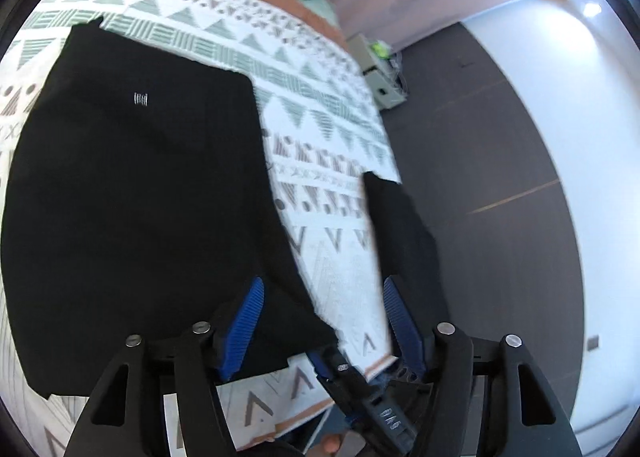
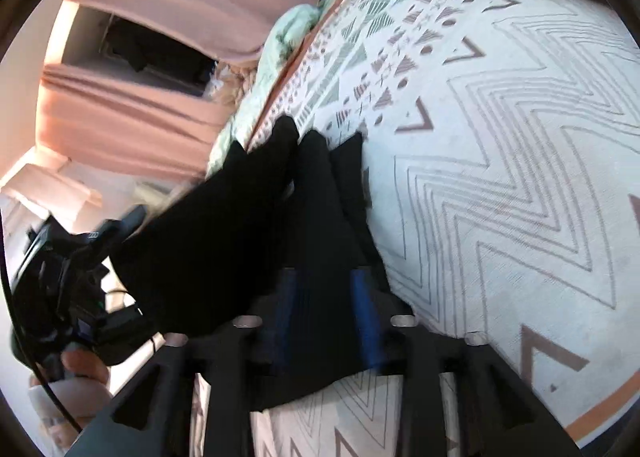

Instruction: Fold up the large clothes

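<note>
Bedding first: we see a big white bedspread with grey and green triangle and zigzag shapes (image 1: pixel 320 105), and on it lies the black cloth garment (image 1: pixel 140 197) we are folding — flat, one layer over another, with a small white mark on top. A loose black strip (image 1: pixel 400 225) hangs at the bed's edge. Our left gripper (image 1: pixel 324 321) has its blue pads spread apart, and the garment's corner lies between them, let go. Our right gripper (image 2: pixel 328 317) also stands parted over black cloth — nothing is pinched. We think one fold has just been laid down. Next we need to pick a fresh edge and fold again.
</note>
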Motion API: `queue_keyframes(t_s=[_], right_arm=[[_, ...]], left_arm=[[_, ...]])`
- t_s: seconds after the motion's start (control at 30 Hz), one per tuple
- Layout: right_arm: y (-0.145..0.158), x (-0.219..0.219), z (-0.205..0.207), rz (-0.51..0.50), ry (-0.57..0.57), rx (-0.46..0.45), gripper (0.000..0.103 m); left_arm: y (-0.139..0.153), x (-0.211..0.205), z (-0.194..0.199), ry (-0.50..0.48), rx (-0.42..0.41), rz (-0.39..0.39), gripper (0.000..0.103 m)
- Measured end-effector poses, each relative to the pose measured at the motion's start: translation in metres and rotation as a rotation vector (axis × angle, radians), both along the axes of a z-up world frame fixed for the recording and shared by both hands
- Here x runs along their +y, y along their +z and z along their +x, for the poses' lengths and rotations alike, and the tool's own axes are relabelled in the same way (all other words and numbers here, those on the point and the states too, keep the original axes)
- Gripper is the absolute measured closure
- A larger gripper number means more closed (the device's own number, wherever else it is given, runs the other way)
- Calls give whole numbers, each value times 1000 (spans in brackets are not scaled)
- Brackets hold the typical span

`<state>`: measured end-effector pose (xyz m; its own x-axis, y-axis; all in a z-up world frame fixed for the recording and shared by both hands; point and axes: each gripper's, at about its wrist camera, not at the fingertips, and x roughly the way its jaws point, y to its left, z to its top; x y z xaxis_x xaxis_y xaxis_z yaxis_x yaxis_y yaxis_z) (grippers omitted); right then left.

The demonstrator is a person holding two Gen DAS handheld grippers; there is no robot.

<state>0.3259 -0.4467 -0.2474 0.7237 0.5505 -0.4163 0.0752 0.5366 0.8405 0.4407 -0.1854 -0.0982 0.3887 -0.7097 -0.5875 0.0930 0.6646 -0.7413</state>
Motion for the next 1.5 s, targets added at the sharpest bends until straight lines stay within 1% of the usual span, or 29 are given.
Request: queue_keyframes(t_s=[0.07, 0.1, 0.13, 0.17, 0.2, 0.3, 0.37, 0.43, 0.5, 0.53, 0.57, 0.6, 0.63, 0.67, 0.7, 0.77, 0.8, 0.87, 0.93, 0.97, 1.0, 1.03, 1.07, 1.13, 1.23, 1.3, 1.37, 1.43, 1.5], right_arm=[[5, -7, -3, 28, -36, -42, 41], [9, -10, -7, 33, -59, -66, 35], [11, -12, -8, 32, -70, -79, 31], [14, -11, -8, 32, -77, -91, 25], [18, -10, -9, 32, -74, -110, 22], [28, -2, -7, -1, -57, -139, 22], [31, 4, -5, -24, -63, -149, 22], [35, 10, -8, -23, -59, -161, 22], [35, 15, -7, -11, -50, -176, 22], [37, 18, -6, -11, -52, -183, 22], [37, 21, -5, -21, -54, -184, 22], [39, 25, -4, -45, -57, -180, 22], [41, 30, -3, -76, -62, -173, 22], [41, 34, -2, -100, -62, -165, 22], [42, 39, -1, -124, -61, -158, 22], [45, 45, 2, -157, -75, -153, 22], [44, 47, 3, -174, -84, -144, 22], [43, 54, 8, -219, -91, -116, 22], [39, 60, 13, -243, -87, -89, 26], [38, 63, 15, -259, -82, -76, 38], [38, 66, 16, -282, -82, -61, 54], [37, 67, 16, -310, -87, -43, 64], [36, 67, 17, -330, -94, -21, 82], [33, 62, 14, -328, -107, 13, 86], [29, 53, 8, -312, -108, 55, 88], [29, 50, 2, -315, -107, 70, 88], [29, 48, -2, -313, -88, 77, 91], [27, 48, -5, -307, -68, 85, 94], [27, 46, -9, -279, -53, 84, 96]], left_arm=[[2, 13, -3, 5, -21, 16, 39], [2, 20, -6, 17, -32, 29, 39], [1, 30, -8, 34, -43, 42, 39], [-1, 42, -10, 55, -52, 54, 39], [-4, 50, -11, 74, -57, 64, 39], [-15, 81, -10, 111, -53, 88, 39], [-22, 101, -10, 124, -67, 119, 39], [-28, 118, -13, 142, -82, 138, 39], [-37, 130, -13, 157, -90, 135, 39], [-43, 135, -12, 163, -85, 134, 39], [-51, 142, -11, 172, -59, 140, 39], [-52, 145, -3, 189, -18, 135, 39], [-56, 150, -1, 209, 11, 107, 39], [-55, 153, 0, 210, 4, 73, 39], [-55, 153, 0, 197, -19, 74, 39], [-60, 152, 1, 193, -6, 146, 39], [-63, 151, 0, 193, 8, 160, 39], [-71, 151, 0, 186, 31, 158, 39], [-73, 154, -2, 216, 31, 175, 39], [-74, 154, -2, 221, 27, 190, 39], [-73, 153, -2, 212, 29, 199, 39], [-75, 154, -1, 201, 37, 196, 39], [-76, 155, -1, 193, 48, 186, 39], [-80, 160, -1, 199, 60, 184, 39], [-80, 162, -3, 220, 60, 236, 39], [-82, 162, -6, 218, 69, 228, 39], [-86, 162, -5, 207, 82, 206, 39], [-89, 160, -5, 197, 87, 210, 39], [-89, 157, -5, 194, 88, 222, 39]])
